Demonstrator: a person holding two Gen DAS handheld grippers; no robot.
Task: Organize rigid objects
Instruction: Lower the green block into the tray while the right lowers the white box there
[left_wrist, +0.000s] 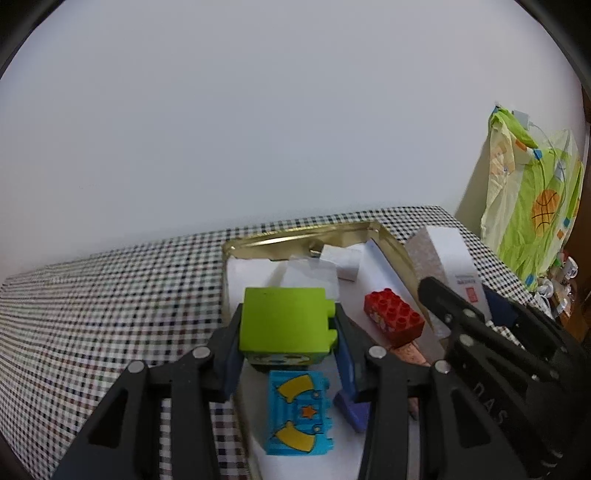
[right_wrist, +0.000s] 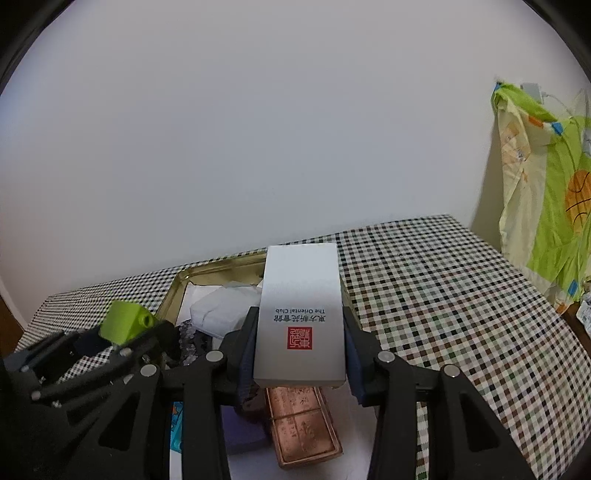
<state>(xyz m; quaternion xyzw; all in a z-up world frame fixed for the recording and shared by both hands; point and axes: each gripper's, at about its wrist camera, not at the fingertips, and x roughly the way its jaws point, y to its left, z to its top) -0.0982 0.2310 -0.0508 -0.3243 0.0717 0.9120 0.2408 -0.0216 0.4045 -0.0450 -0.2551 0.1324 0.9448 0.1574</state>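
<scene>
My left gripper (left_wrist: 286, 332) is shut on a lime green toy block (left_wrist: 284, 321) and holds it above the gold tray (left_wrist: 295, 236). In the tray lie a blue printed block (left_wrist: 299, 413), a red studded brick (left_wrist: 393, 317) and a purple piece (left_wrist: 352, 408). My right gripper (right_wrist: 299, 347) is shut on a white box with a red seal (right_wrist: 301, 314), held above a copper-coloured bar (right_wrist: 303, 424) in the tray (right_wrist: 221, 267). The green block (right_wrist: 125, 321) also shows at the left in the right wrist view.
The tray sits on a checked tablecloth (right_wrist: 443, 295) against a white wall. White paper wrappings (left_wrist: 321, 271) lie at the tray's back. A green patterned cloth (left_wrist: 535, 206) hangs at the far right, past the table edge.
</scene>
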